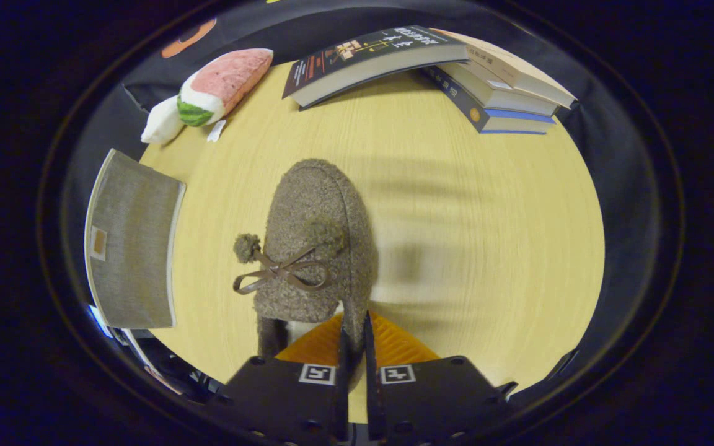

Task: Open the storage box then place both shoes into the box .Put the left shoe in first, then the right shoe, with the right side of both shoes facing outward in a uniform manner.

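My tool (354, 337) pinches the heel rim of a fuzzy brown slipper (317, 248) on the counter (468, 217).

The two fingers stand nearly closed, one on each side of the slipper's right heel wall, with only that thin rim between them. The slipper's long axis runs straight away from my tool: heel at the fingers, rounded toe pointing toward the books (431, 68) stacked at the far side. Its bow and pompom (246, 246) hang off to the left. A grey fabric storage box (131, 241) sits well apart to the left of the slipper, at the counter's edge. Beyond the box, near the far corner, lies a plush toy (211, 93) shaped like a watermelon slice.
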The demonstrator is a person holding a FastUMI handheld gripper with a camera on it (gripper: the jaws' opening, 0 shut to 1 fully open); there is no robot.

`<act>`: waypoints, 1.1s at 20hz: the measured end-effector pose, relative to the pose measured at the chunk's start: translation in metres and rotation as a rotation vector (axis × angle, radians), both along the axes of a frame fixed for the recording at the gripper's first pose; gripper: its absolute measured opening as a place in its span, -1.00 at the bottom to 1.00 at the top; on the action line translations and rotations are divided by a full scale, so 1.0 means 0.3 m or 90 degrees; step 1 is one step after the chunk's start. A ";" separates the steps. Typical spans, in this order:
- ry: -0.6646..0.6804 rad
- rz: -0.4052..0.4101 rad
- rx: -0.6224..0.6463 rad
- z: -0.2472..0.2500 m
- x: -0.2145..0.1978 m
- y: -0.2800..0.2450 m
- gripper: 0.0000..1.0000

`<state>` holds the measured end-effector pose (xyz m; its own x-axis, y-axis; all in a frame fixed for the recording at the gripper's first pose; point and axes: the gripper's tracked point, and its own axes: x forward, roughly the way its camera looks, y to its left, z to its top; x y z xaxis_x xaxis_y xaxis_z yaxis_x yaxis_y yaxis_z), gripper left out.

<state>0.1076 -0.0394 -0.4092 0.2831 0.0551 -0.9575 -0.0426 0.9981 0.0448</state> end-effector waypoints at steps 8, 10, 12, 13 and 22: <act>0.006 -0.041 0.062 0.090 -0.047 0.009 -0.99; -0.009 -0.040 0.079 0.165 -0.056 0.033 -0.99; -0.032 -0.039 0.091 0.251 -0.063 0.061 -0.99; -0.042 -0.038 0.098 0.297 -0.069 0.081 -0.99; -0.114 -0.003 0.161 0.662 -0.094 0.459 -0.99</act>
<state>0.0794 0.0983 -0.2106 0.4474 0.2838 -0.8481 -0.0674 0.9563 0.2845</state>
